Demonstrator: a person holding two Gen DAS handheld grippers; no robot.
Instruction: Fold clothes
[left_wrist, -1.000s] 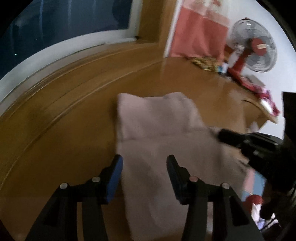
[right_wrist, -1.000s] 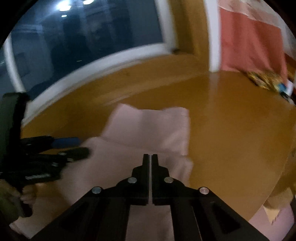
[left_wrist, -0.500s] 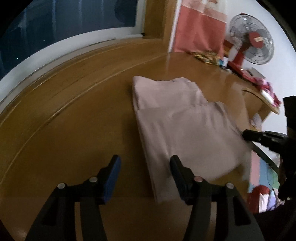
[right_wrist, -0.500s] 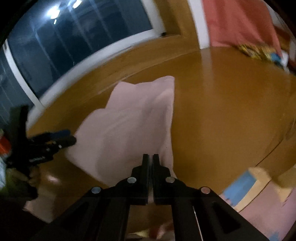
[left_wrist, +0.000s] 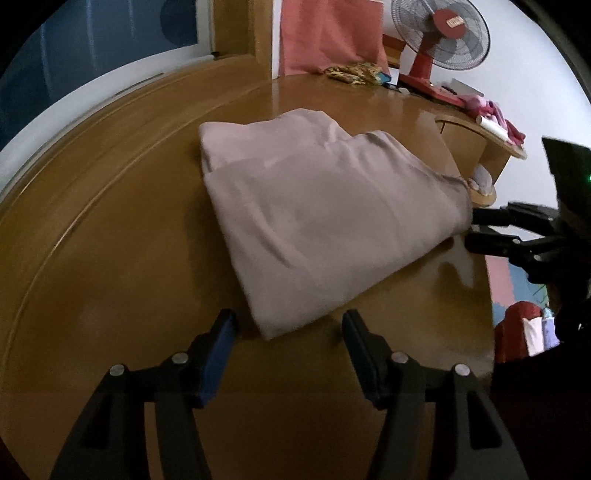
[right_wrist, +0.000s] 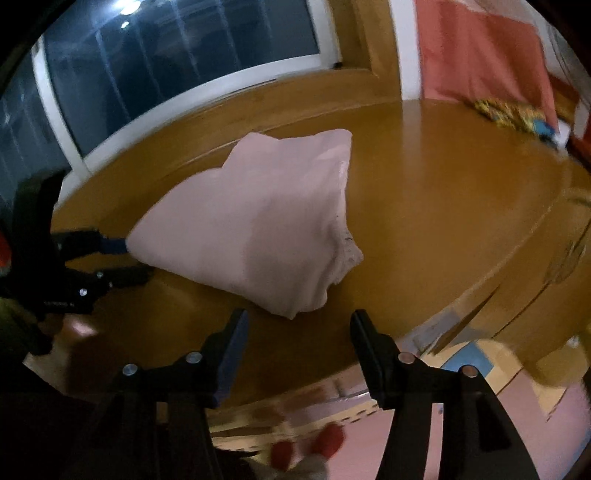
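A pale pink cloth (left_wrist: 325, 221) lies folded in layers on the brown wooden table (left_wrist: 110, 258). My left gripper (left_wrist: 290, 325) is open and its jaws are still opening. The cloth's near corner lies just ahead of the blue pads (left_wrist: 218, 350), untouched. In the right wrist view the same cloth (right_wrist: 258, 229) bulges up, with its frayed corner just ahead of my right gripper (right_wrist: 299, 321). That gripper's jaws are opening and nothing is between them. Each view shows the other gripper at an opposite corner: the right gripper (left_wrist: 476, 229) and the left gripper (right_wrist: 129, 260).
A red standing fan (left_wrist: 439, 33), a pink curtain (left_wrist: 325, 37), a patterned bundle (left_wrist: 354, 70) and pink items (left_wrist: 487, 110) sit along the table's far side. A dark window (right_wrist: 184, 74) runs behind. The table's near edge (right_wrist: 369, 373) lies just under the right gripper.
The right gripper, shut with the cloth at its tips before, has sprung open and let go. Both grippers have pulled back toward the cloth's near corners. The left jaws have widened.
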